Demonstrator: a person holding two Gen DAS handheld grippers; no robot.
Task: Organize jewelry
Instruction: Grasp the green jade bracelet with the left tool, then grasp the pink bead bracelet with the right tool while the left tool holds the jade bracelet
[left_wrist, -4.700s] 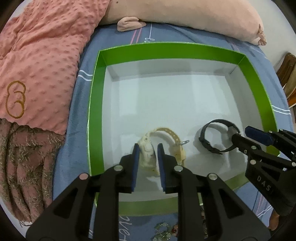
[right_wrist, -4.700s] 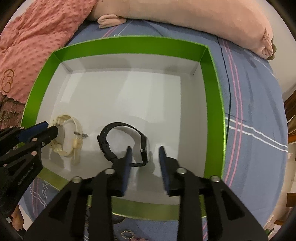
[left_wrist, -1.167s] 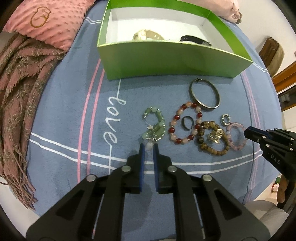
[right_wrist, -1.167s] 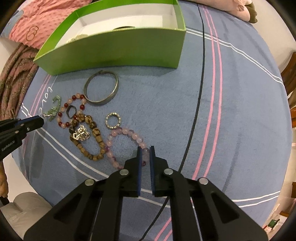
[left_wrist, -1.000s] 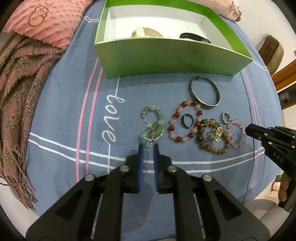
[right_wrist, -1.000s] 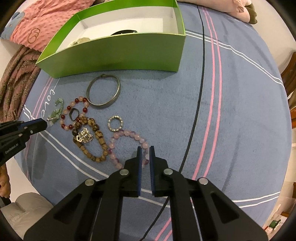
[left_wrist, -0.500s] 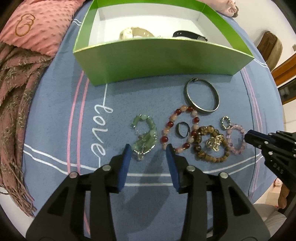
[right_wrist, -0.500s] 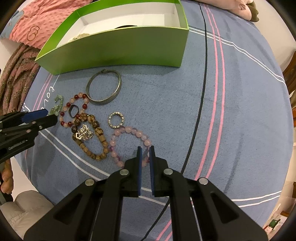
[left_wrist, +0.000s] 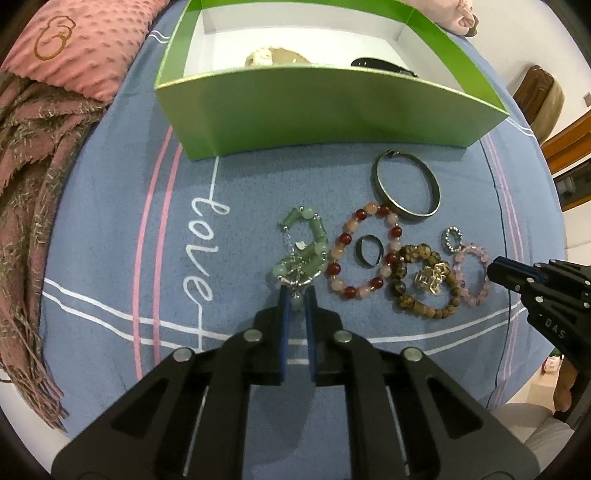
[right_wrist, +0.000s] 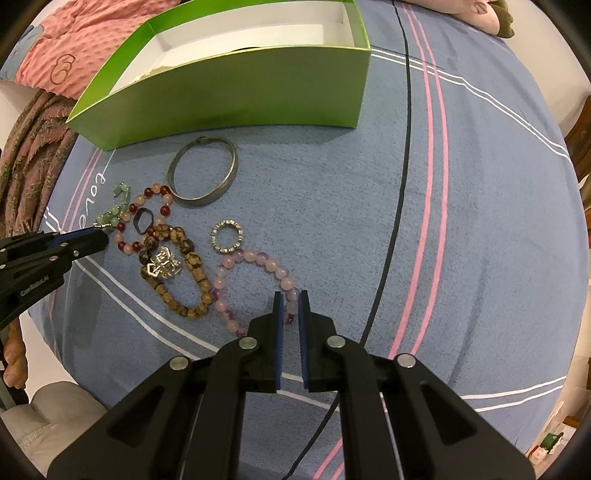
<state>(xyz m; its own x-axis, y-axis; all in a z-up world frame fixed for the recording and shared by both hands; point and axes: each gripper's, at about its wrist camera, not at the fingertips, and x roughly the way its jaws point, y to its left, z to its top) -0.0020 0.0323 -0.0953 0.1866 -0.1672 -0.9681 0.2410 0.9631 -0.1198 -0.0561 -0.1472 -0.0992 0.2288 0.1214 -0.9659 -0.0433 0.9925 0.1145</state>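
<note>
both claws are pinched shut. my left gripper (left_wrist: 295, 295), low in the centre of the left wrist view, has just been closing, and its pads now clamp the near end of the green bead bracelet (left_wrist: 303, 254), by the silver clasp. my right gripper (right_wrist: 290, 304), low centre in its own view, is shut on the near beads of the pink bead bracelet (right_wrist: 255, 284).

both bracelets lie on the blue bedspread (right_wrist: 369, 184), not yet lifted. the green box (left_wrist: 332, 110) sits in the upper part of each frame, with a cream watch (left_wrist: 266, 57) and a black watch (left_wrist: 380, 66) inside.

risks, as i judge them: my left hold is only on the clasp end, so the dangling chain could slip out on the lift. the green bracelet lies just beside the red and peach bracelet (left_wrist: 364, 254), which touches the brown bead bracelet (left_wrist: 424, 284); trailing beads could snag and drag those along. the pink loop lies close against the brown one and near the small sparkly ring (right_wrist: 227, 236), so a careless pull may scatter them. a low carry could also catch the box's near wall.
</note>
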